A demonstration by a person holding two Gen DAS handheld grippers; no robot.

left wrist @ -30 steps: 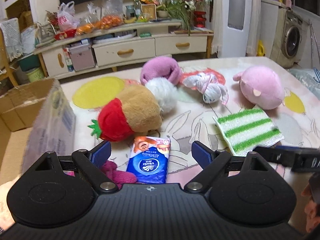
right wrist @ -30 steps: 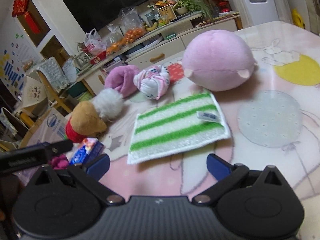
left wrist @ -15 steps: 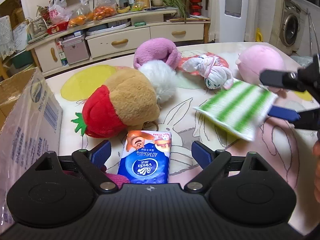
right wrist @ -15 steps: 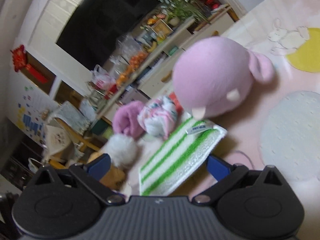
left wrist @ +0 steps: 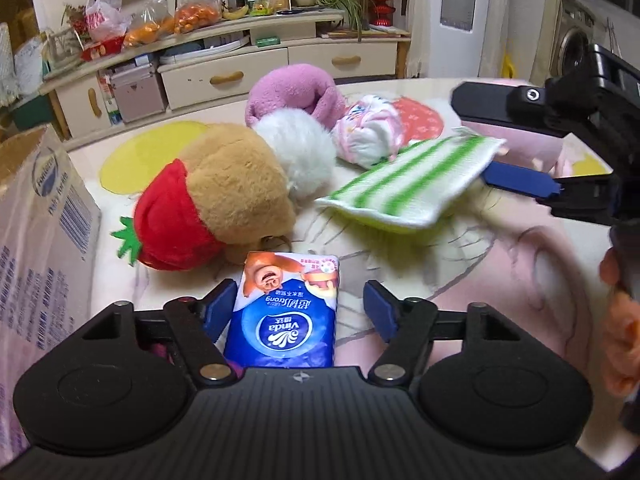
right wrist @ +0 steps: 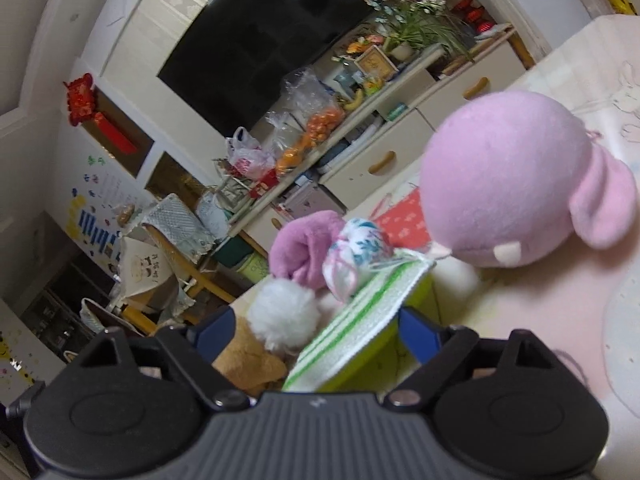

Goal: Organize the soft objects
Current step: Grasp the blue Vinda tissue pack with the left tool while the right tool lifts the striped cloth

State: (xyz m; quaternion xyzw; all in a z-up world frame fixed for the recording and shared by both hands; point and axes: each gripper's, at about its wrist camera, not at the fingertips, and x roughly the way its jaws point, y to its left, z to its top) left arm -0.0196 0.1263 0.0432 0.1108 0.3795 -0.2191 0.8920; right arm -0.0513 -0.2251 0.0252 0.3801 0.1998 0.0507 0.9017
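Observation:
A blue tissue pack (left wrist: pixel 284 312) lies on the table between the fingers of my left gripper (left wrist: pixel 298 310). The jaws are closing: the left pad (left wrist: pixel 218 308) touches the pack and the right pad stands apart from it. A green-and-white striped cloth (left wrist: pixel 412 184) is tilted up, one edge resting on the lower finger of my right gripper (right wrist: pixel 316 334). Those jaws are also closing, with the cloth (right wrist: pixel 360 320) between them and the upper finger well clear of it. A round pink plush (right wrist: pixel 508 184) sits just beyond.
A brown plush with a red strawberry end (left wrist: pixel 224 204), a white pompom (left wrist: pixel 296 156), a purple plush (left wrist: pixel 296 92) and a patterned bundle (left wrist: pixel 368 132) crowd the table (left wrist: pixel 500 272). A cardboard box (left wrist: pixel 36 240) stands at the left. A hand (left wrist: pixel 620 344) is at the right.
The left jaws have narrowed around the tissue pack. The right gripper has swung in over the striped cloth, and the cloth's edge has come up off the table and tilted.

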